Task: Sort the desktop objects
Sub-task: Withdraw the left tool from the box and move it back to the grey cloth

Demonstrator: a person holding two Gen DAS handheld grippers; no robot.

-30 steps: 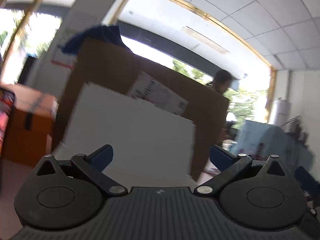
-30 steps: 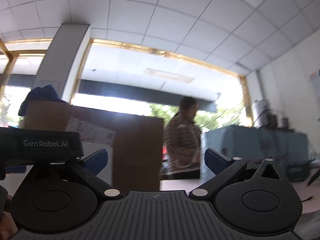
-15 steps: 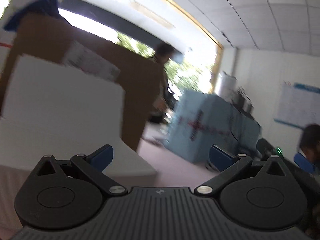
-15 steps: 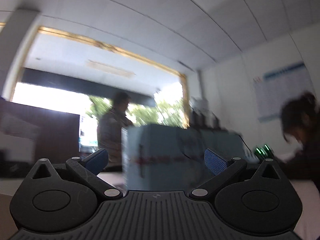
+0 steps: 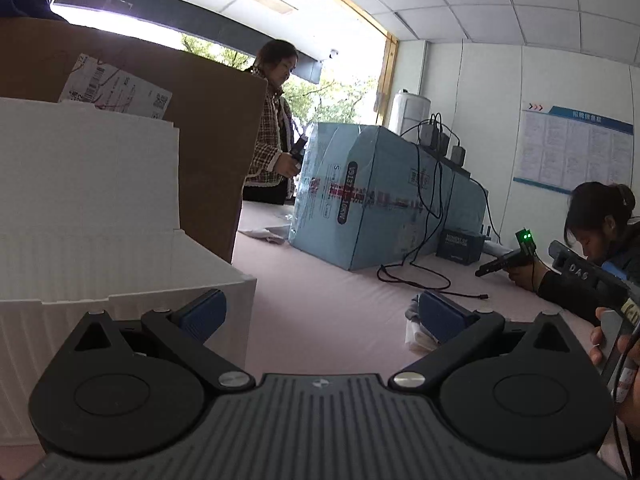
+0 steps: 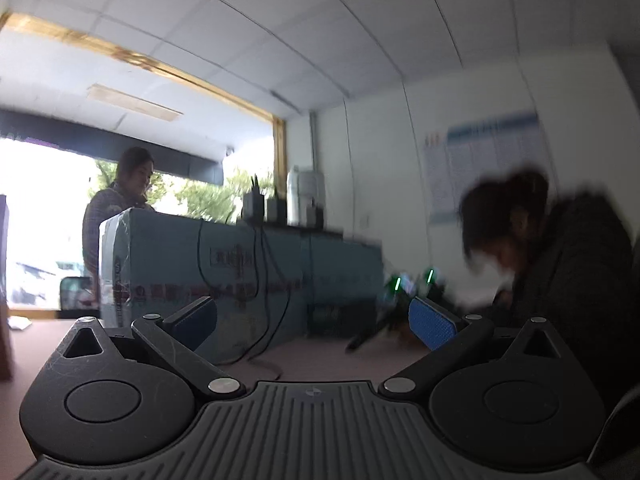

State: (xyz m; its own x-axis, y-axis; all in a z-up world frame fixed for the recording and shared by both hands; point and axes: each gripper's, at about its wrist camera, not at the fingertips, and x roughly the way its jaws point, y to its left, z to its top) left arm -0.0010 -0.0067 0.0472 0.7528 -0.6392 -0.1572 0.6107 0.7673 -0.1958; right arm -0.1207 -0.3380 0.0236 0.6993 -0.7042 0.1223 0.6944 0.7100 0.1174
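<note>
Both my grippers are wide open and empty.
My left gripper point(image 5: 322, 314) is beside a white box point(image 5: 100, 216); my right gripper point(image 6: 314, 320) faces a blue carton point(image 6: 180, 264).

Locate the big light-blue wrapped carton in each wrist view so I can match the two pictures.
Left wrist: light-blue carton at centre, on the pink table beyond the open claw.
Right wrist: same carton, left of centre, blurred.
Shared landmark: wall poster, at right in both.

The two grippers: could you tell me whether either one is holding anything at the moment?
Neither: the left gripper and the right gripper are both open and empty.
</note>
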